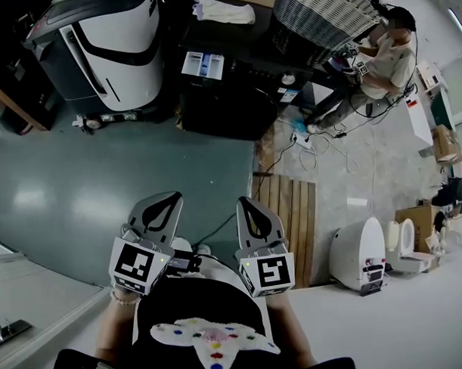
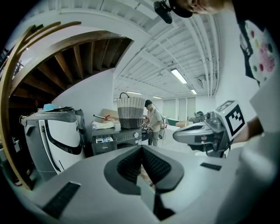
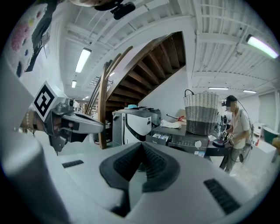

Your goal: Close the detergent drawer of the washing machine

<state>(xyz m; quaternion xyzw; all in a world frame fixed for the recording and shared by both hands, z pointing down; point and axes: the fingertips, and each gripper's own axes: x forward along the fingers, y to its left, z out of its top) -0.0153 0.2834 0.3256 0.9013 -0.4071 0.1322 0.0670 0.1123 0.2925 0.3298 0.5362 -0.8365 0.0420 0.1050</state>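
Observation:
The dark washing machine (image 1: pixel 235 81) stands across the green floor, far ahead of both grippers. Its detergent drawer (image 1: pixel 203 65) juts out at the upper left of the front, showing white and blue compartments. The drawer also shows small in the left gripper view (image 2: pixel 105 140) and in the right gripper view (image 3: pixel 159 138). My left gripper (image 1: pixel 158 213) and right gripper (image 1: pixel 253 213) are held side by side close to my body, pointing toward the machine. Both are shut with nothing between the jaws, as seen at the left gripper (image 2: pixel 141 148) and the right gripper (image 3: pixel 141 146).
A wicker basket (image 1: pixel 323 14) and a white cloth (image 1: pixel 223 10) sit on the machine. A white-and-black appliance (image 1: pixel 112 40) stands to its left. A person (image 1: pixel 385 53) works at the right, with cables on the floor. A wooden pallet (image 1: pixel 289 216) and toilets (image 1: pixel 362 251) lie to my right.

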